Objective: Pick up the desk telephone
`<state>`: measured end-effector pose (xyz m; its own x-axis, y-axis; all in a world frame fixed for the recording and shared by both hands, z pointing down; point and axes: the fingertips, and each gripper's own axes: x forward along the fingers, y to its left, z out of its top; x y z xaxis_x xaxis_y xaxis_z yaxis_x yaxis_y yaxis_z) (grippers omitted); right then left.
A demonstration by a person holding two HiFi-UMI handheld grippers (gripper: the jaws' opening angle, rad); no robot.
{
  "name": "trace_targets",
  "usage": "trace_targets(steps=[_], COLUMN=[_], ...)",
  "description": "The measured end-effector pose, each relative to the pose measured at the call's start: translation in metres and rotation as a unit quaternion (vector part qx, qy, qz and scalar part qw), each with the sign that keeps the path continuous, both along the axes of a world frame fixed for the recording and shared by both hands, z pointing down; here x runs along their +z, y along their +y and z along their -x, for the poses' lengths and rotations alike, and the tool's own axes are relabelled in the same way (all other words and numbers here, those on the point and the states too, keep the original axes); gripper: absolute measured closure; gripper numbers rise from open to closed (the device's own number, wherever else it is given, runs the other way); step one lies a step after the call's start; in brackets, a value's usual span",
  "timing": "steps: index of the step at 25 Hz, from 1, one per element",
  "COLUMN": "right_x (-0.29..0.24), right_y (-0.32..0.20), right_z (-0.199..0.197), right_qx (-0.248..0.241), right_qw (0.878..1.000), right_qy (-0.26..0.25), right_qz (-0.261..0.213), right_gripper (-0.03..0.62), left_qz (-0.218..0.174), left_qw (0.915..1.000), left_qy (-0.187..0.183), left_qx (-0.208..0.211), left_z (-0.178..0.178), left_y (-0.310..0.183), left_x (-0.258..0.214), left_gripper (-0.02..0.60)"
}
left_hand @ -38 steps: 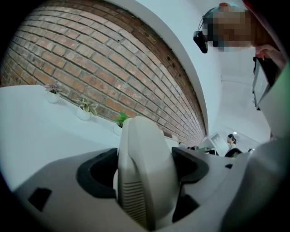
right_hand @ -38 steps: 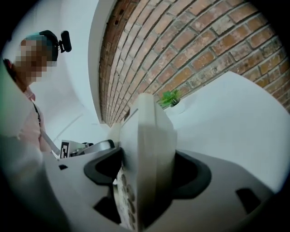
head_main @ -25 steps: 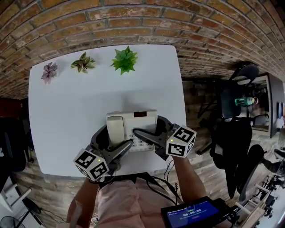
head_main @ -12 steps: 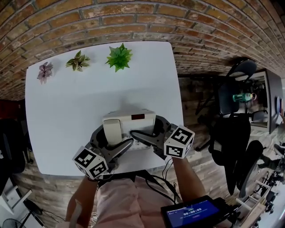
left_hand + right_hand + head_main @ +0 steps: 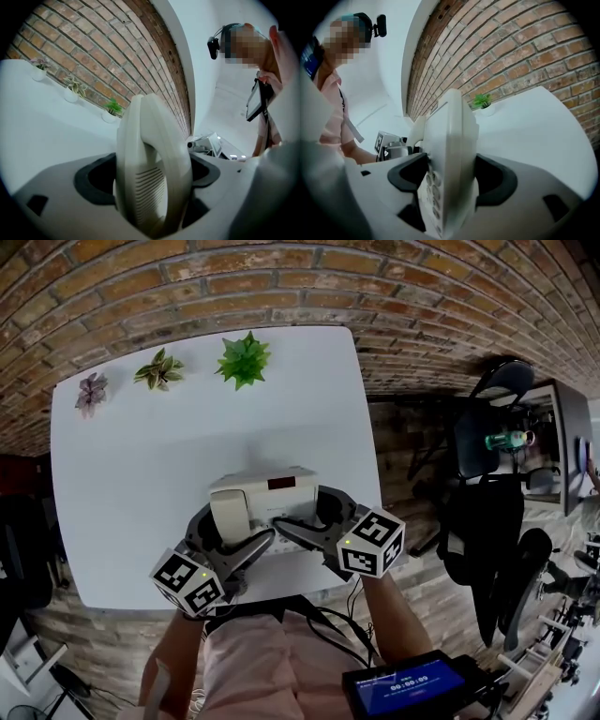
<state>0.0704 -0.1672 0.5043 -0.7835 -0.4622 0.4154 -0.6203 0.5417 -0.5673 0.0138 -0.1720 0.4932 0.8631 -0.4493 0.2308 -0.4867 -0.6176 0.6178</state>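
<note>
In the head view the white desk telephone point(image 5: 267, 491) is near the front edge of the white table point(image 5: 141, 456), its handset on the left and a dark display on top. My left gripper point(image 5: 232, 531) is shut on the phone's left part. In the left gripper view its jaws point(image 5: 151, 187) clamp across the handset point(image 5: 149, 164). My right gripper point(image 5: 307, 512) is shut on the phone's right part. In the right gripper view its jaws point(image 5: 447, 183) pinch the keypad side of the body point(image 5: 449, 140). Whether the phone is off the table I cannot tell.
Three small potted plants point(image 5: 242, 360) point(image 5: 157, 371) point(image 5: 91, 393) line the table's far edge. A brick wall runs behind the table. Dark office chairs point(image 5: 487, 512) stand to the right. A tablet point(image 5: 405, 688) hangs at the person's front, below the grippers.
Both grippers keep the same hold on the telephone. The whole scene has slid slightly left in the head view; the phone's place on the table looks unchanged.
</note>
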Motion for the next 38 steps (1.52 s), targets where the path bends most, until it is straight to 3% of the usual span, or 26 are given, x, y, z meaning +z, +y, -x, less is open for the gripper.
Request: trace_targets(steps=[9, 17, 38], right_x=[-0.008, -0.043, -0.205], right_y=[0.001, 0.003, 0.016], right_z=[0.0, 0.002, 0.002], right_qx=[0.01, 0.008, 0.008], right_qw=[1.0, 1.0, 0.992], right_qy=[-0.011, -0.007, 0.0], right_qz=[0.011, -0.016, -0.129], right_gripper=[0.279, 0.279, 0.275], left_qz=[0.007, -0.011, -0.097], left_qw=[0.9998, 0.9997, 0.995], left_qy=[-0.019, -0.024, -0.02], left_qx=[0.004, 0.0, -0.01], left_z=[0.0, 0.002, 0.002], left_y=[-0.001, 0.003, 0.018], left_x=[-0.01, -0.044, -0.201], left_gripper=[0.132, 0.132, 0.13])
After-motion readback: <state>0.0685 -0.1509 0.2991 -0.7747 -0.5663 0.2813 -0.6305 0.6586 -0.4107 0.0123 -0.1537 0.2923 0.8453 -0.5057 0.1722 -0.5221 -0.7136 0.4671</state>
